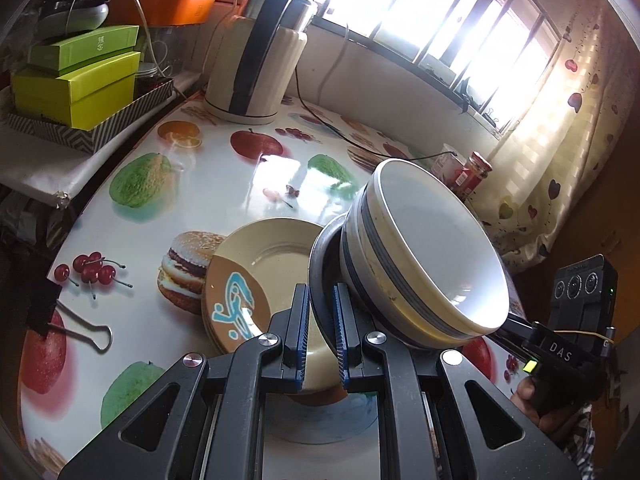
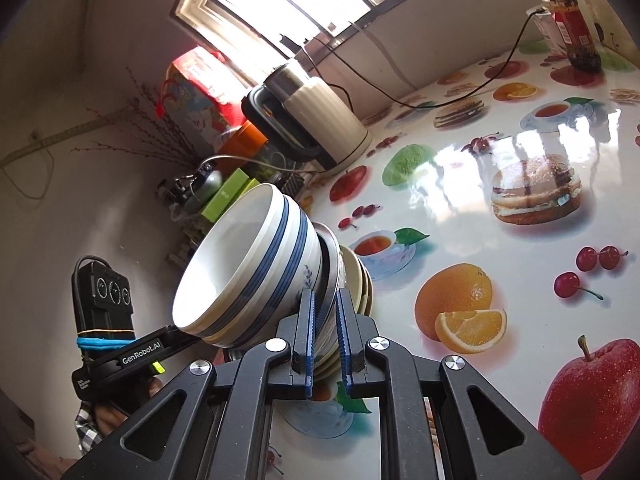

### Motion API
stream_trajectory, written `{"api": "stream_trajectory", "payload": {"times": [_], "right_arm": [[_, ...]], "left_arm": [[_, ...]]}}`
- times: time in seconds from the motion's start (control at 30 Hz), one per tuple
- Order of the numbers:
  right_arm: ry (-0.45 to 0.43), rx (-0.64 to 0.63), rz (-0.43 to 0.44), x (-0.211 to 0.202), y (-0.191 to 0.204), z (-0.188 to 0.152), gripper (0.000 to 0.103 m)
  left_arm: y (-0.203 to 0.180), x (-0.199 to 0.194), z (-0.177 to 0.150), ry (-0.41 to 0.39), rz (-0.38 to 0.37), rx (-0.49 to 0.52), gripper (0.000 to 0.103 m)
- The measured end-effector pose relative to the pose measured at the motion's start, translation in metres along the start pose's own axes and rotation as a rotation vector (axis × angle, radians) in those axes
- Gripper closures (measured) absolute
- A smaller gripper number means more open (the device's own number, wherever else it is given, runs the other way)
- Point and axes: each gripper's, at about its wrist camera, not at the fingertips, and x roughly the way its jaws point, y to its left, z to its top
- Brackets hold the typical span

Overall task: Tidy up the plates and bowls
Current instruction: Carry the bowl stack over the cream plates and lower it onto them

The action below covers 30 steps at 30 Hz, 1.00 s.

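The table (image 1: 208, 184), under a glossy fruit-print cloth, fills both views; a kettle (image 1: 256, 60) stands at its far edge by the window, green boxes (image 1: 76, 80) to one side, a red jar (image 2: 572, 24) well apart at the other.

Over the table hangs the stack: tan plates (image 1: 256, 264) at the bottom, a metal dish (image 1: 320, 264) on them, and blue-striped bowls (image 1: 432, 248) nested on top. I count at least 2 bowls, and about 3 plates in the right wrist view. The whole stack is tilted, with the bowls leaning toward the right gripper's side. Whether the plates' far edge touches the cloth I cannot tell.

The left gripper (image 1: 320, 332) has its fingers pinched narrow on the rim of the plates and dish at one side. The right gripper (image 2: 326, 332) is clamped the same way on the opposite rim.

This looks like the carrying step: the gathered stack is borne by 2 grippers at once. The next move calls for both hands to travel together and level the plates, since the tilt could let the bowls slide off, then a gentle set-down before either grip loosens.
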Motion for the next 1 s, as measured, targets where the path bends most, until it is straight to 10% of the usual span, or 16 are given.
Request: {"api": "stream_trajectory", "payload": {"times": [1.0], "right_arm": [[0.093,-0.023,0.006,0.052,0.008,0.007,0.091]], "left_arm": [[0.044,0.01,0.001,0.014,0.054,-0.077,0.091]]}}
